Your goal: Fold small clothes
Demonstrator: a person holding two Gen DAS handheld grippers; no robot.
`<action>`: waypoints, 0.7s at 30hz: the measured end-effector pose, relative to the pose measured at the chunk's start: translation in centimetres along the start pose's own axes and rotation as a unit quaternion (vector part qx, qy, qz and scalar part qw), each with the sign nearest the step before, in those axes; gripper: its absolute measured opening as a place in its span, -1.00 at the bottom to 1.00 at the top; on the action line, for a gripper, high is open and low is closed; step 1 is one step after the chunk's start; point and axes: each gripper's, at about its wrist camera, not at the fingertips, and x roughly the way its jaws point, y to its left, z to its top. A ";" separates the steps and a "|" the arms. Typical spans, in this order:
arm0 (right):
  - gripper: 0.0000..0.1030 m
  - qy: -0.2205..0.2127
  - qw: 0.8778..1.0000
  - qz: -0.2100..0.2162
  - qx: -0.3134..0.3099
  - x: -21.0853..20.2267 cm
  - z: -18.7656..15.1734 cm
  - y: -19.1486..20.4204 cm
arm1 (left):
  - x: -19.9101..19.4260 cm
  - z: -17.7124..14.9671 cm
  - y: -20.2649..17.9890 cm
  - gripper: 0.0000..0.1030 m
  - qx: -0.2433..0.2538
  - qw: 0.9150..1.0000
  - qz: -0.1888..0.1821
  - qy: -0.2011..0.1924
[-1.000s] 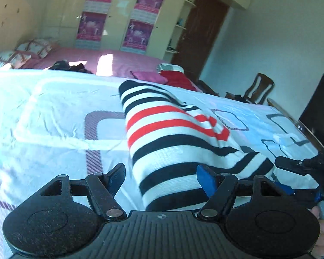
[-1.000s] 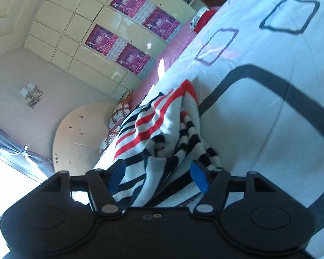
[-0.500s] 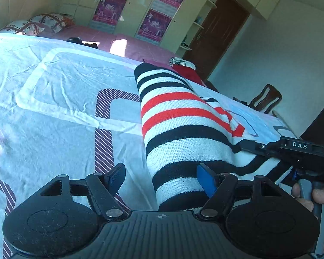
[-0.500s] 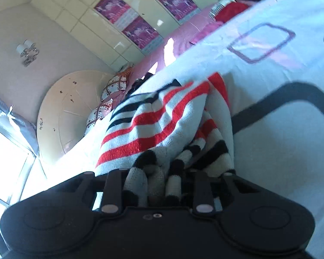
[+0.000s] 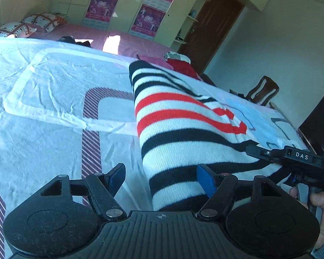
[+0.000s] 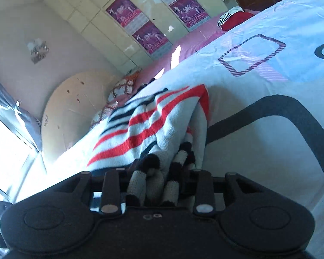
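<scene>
A white knitted sweater point(image 5: 183, 133) with black and red stripes lies lengthwise on the white patterned bed sheet point(image 5: 43, 108). My left gripper point(image 5: 162, 178) is open, its jaws astride the near left edge of the sweater, the right blue pad point(image 5: 206, 179) resting on the knit. My right gripper point(image 6: 155, 183) is shut on the bunched near hem of the sweater point(image 6: 157, 129). The right gripper also shows in the left wrist view point(image 5: 291, 157), at the sweater's right edge.
More clothes point(image 5: 179, 62) are piled at the far end of the bed. A pink bed with pillows point(image 5: 28, 23) stands beyond, then wardrobes with posters point(image 5: 149, 19). A wooden chair point(image 5: 261, 92) and a dark screen point(image 5: 319, 120) stand on the right.
My right gripper has closed on the sweater's hem, from open a second ago. My left gripper has moved in lower along the sweater's left edge and stays open.
</scene>
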 end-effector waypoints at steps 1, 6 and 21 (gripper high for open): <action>-0.08 -0.011 1.000 0.010 0.011 -0.2 0.6 -0.4 | -0.1 0.8 0.3 0.39 -0.004 1.000 -0.004 -0.009; -0.04 0.004 0.998 0.034 0.061 2.3 4.4 -3.5 | 2.1 4.9 1.0 0.39 -0.006 1.000 -0.015 -0.015; -0.76 -0.017 0.969 -0.045 -0.242 4.9 5.7 3.3 | 10.0 7.5 1.1 0.24 0.028 0.999 0.007 0.018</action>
